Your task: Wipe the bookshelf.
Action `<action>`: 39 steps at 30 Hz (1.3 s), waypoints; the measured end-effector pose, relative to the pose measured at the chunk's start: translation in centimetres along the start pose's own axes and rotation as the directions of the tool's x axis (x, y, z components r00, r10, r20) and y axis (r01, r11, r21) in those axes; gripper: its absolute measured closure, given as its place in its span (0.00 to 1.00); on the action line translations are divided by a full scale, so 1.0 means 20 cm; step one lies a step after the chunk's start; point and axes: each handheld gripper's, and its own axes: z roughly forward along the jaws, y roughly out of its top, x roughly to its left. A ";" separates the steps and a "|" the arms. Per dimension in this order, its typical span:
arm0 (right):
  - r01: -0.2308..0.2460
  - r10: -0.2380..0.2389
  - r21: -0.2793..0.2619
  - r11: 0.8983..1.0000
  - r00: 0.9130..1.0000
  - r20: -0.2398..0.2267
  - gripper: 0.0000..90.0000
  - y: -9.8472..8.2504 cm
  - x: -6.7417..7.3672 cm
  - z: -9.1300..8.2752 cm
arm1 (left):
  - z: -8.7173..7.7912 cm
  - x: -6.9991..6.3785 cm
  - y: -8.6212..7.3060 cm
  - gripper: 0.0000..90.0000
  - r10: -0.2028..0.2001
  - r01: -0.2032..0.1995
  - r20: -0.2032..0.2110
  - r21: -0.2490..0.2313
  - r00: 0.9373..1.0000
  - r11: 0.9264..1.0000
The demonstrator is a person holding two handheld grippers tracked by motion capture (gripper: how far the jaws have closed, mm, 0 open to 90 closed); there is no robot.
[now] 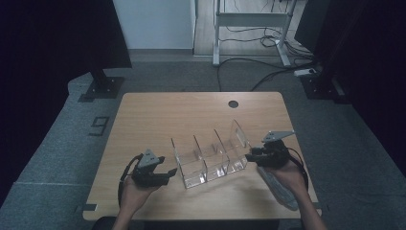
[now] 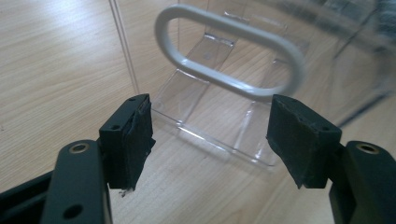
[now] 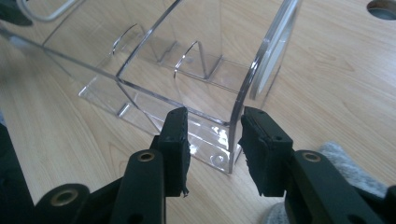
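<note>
The clear rack sits mid-table, long side running from 8 to 2 o'clock, its end wall between the right gripper's spread jaws, while the left gripper waits open at 8.

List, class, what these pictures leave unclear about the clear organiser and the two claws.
- Right claw: whether its pads press the clear organiser's end wall; glare hides the contact.
- White oval ring in the left gripper view: what it belongs to; the far organiser is blurred.
- Grey object in the high view: what it is; the right hand covers it.
</note>
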 end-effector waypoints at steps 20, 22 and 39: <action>0.084 -0.083 0.035 0.996 0.996 -0.028 0.73 -0.03 0.15 0.14 | -0.23 0.07 0.06 0.33 -0.028 0.027 -0.003 -0.066 1.000 0.997; 0.088 -0.087 0.035 0.995 0.996 -0.032 0.72 -0.03 0.15 0.15 | -0.23 0.06 0.06 0.33 -0.026 0.026 0.003 -0.067 1.000 0.997; 0.094 -0.092 0.037 0.995 0.993 -0.070 0.70 -0.05 0.21 0.19 | -0.10 0.05 0.10 0.42 -0.066 0.066 -0.068 -0.005 0.995 0.998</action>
